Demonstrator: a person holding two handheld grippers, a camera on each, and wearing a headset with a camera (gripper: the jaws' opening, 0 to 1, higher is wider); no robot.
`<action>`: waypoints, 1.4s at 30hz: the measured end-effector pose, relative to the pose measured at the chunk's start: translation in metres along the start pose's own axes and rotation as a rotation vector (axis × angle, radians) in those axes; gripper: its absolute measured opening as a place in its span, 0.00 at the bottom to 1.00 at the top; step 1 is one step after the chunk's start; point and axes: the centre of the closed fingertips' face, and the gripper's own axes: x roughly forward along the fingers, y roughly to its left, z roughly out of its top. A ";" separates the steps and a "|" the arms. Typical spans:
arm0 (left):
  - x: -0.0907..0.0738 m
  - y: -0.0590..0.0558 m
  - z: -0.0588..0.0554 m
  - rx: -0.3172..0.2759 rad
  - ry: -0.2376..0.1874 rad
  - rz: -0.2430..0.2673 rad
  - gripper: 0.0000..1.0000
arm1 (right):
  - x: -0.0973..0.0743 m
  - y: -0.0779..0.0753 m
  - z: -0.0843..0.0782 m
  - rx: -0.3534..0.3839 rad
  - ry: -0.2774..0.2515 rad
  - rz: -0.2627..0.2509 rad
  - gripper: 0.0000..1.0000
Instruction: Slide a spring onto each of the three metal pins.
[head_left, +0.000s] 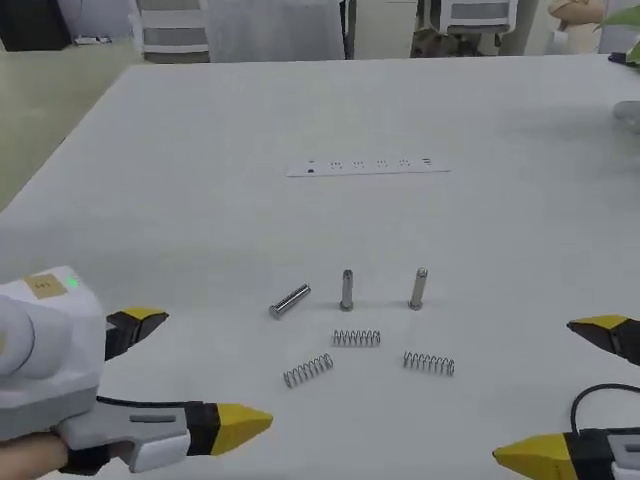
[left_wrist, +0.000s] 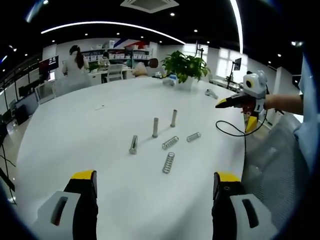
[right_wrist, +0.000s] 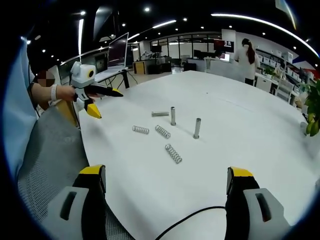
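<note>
On the white table (head_left: 200, 180) lie three metal pins. One pin (head_left: 290, 300) lies on its side; the middle pin (head_left: 347, 288) and the right pin (head_left: 419, 288) stand upright. Just in front of them lie three loose springs (head_left: 357, 338), (head_left: 308, 370), (head_left: 429, 363). My left gripper (head_left: 195, 372) is at the lower left, open and holding nothing, its jaws wide apart. At the lower right my right gripper (head_left: 555, 392) is open too, with nothing between its jaws. The left gripper view has the pins (left_wrist: 155, 127) and springs (left_wrist: 169, 162) ahead of its jaws; the right gripper view has the same pins (right_wrist: 173, 115) and springs (right_wrist: 173, 153).
A flush socket strip (head_left: 367, 166) sits in the table beyond the pins. A black cable (head_left: 600, 400) trails from the right gripper. A potted plant (left_wrist: 185, 67) stands at the table's far right end. Chairs (head_left: 175, 30) line the far edge.
</note>
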 end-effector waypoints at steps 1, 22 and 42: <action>0.001 0.001 0.001 -0.003 0.000 -0.004 0.94 | 0.000 0.000 0.000 -0.005 0.003 0.001 1.00; 0.028 0.018 0.012 0.088 0.095 -0.083 0.92 | 0.001 -0.002 -0.006 -0.005 0.015 0.009 1.00; 0.072 0.024 0.031 0.145 0.148 -0.150 0.90 | 0.007 -0.005 -0.012 0.038 0.003 0.018 0.99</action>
